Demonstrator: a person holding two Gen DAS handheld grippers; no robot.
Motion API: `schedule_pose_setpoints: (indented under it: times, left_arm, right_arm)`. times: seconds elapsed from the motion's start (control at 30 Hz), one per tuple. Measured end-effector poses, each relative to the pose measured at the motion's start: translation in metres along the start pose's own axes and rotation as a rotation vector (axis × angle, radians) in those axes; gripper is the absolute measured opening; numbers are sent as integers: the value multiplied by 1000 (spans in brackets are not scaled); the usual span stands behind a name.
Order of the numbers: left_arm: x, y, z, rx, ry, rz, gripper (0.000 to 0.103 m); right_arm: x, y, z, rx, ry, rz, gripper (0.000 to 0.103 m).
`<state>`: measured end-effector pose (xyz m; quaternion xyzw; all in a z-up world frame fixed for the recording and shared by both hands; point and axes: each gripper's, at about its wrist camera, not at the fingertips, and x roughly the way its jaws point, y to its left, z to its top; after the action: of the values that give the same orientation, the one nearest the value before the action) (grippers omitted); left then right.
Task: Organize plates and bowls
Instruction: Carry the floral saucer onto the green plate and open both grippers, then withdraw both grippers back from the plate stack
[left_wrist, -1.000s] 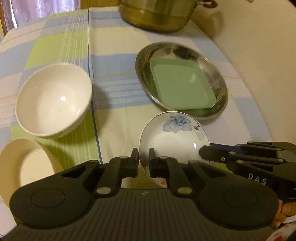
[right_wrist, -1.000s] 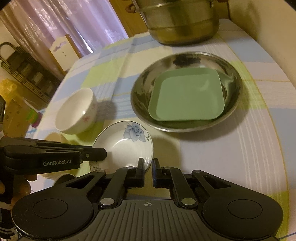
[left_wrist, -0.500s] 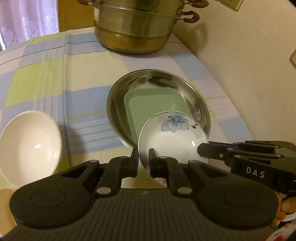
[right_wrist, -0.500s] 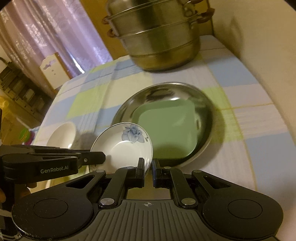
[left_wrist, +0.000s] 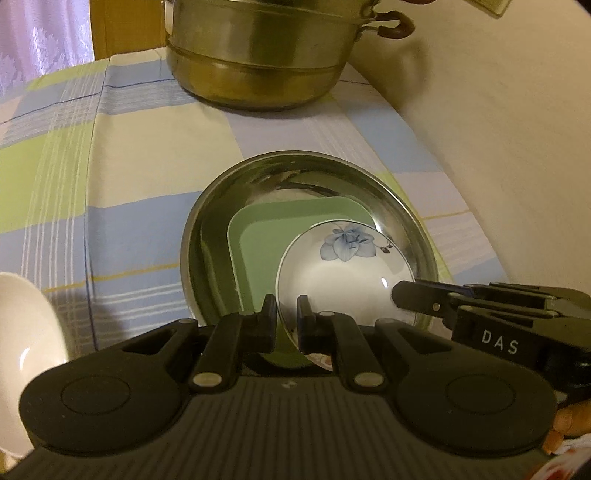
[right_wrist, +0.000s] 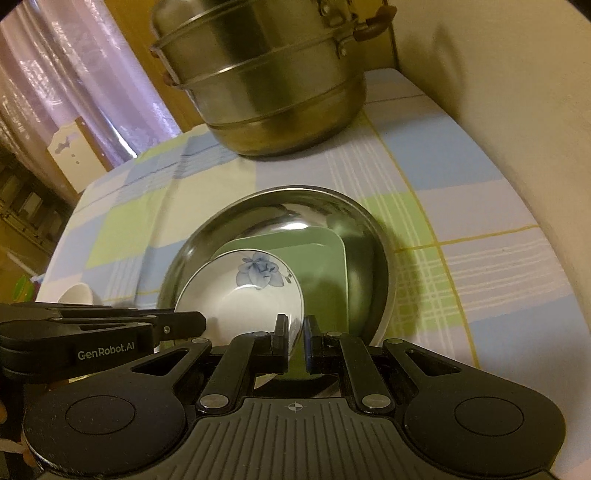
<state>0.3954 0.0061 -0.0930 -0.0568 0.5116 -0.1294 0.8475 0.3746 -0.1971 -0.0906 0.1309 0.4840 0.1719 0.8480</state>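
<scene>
Flowered dish (left_wrist: 343, 280) is being held by both nearly closed grippers, left gripper (left_wrist: 286, 317) and right gripper (right_wrist: 295, 332), just ahead over green plate (left_wrist: 280, 236); lowering and release are being called for next.

The small white dish (left_wrist: 345, 280) has a blue flower painted inside. It is tilted and sits over the green square plate (left_wrist: 258, 236). That flat plate lies inside the shiny metal plate (left_wrist: 207, 225), which sits on the table near the right edge. A white bowl (left_wrist: 22, 325) stands upright (only partly seen) toward the table's left side.
</scene>
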Motion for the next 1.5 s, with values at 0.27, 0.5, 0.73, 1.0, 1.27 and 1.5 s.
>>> schedule_pose_setpoints:
  times: [0.27, 0.5, 0.73, 1.0, 1.27, 1.5]
  left_arm:
    - [18, 3, 8, -8, 24, 19, 9]
    - [28, 4, 12, -12, 35, 31, 9]
    - [29, 1, 14, 3, 8, 70, 10]
    - [1, -7, 12, 25, -58, 101, 16]
    - [-50, -21, -8, 35, -139, 98, 18]
    - [-95, -35, -36, 27, -199, 103, 18]
  right_arm:
    - [21, -6, 8, 2, 23, -15, 8]
    - [29, -8, 9, 15, 31, -23, 8]
    - [29, -9, 9, 11, 2, -41, 9]
    - [5, -1, 10, -31, -66, -46, 43]
    - [-32, 7, 2, -37, -124, -16, 46]
    - [-72, 17, -18, -47, -169, 16, 48]
